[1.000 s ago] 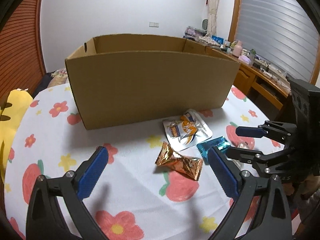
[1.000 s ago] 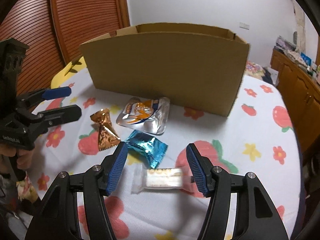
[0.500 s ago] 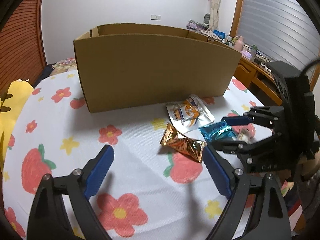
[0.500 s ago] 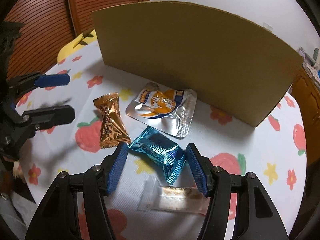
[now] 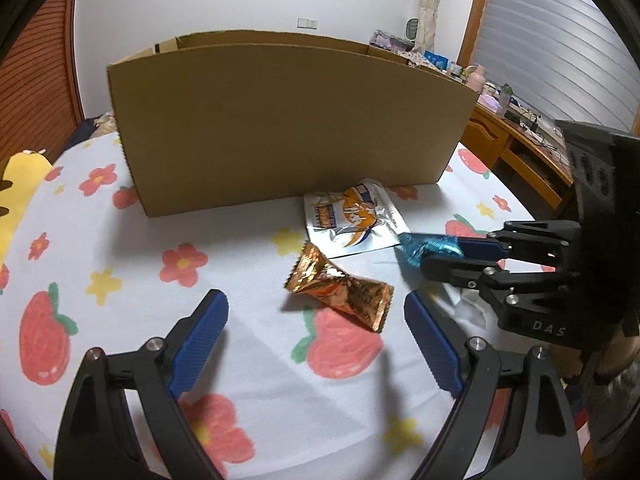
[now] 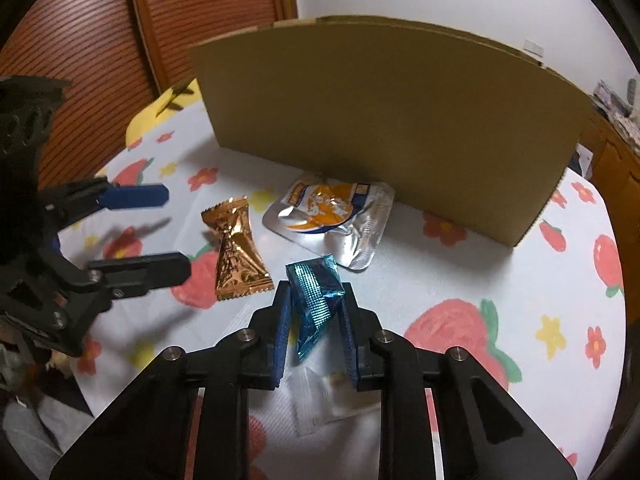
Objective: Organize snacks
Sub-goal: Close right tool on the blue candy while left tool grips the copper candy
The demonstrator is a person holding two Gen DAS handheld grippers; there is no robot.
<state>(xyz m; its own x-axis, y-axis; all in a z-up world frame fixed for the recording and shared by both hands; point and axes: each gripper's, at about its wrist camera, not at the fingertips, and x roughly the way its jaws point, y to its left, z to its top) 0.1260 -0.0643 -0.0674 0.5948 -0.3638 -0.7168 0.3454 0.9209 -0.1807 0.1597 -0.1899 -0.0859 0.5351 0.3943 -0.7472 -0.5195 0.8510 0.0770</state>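
The right tool [image 6: 314, 304] is clenched on the blue foil snack [image 6: 316, 294], its two blue pads pressing the wrapper from both sides; the packet stands tilted between them, and its top corner pokes out past the fingertips. From the left wrist view the same blue foil snack [image 5: 426, 246] is pinched at the tip of the right tool [image 5: 444, 254], held just beside the edge of the silver pouch. Whether it is lifted off the cloth cannot be told. Under the right tool lies a clear wrapped snack [image 6: 332, 396], blurred, flat on the worktop [image 6: 460, 280].

The left tool [image 5: 316, 316] is released, its jaws spread wide and holding nothing. The orange foil snack [image 5: 340, 292] lies on the flowered cloth between the blue pads but slightly ahead of them, touching neither.

Further out, the silver pouch [image 5: 354, 220] with its orange and blue print lies flat on the worktop [image 5: 120, 280], its far end right at the foot of the cardboard box [image 5: 288, 120]. The box stands upright across the far side of the worktop; its near wall hides the inside, so its contents cannot be told. At the far left edge a yellow cushion [image 5: 16, 188] shows beside the cloth.
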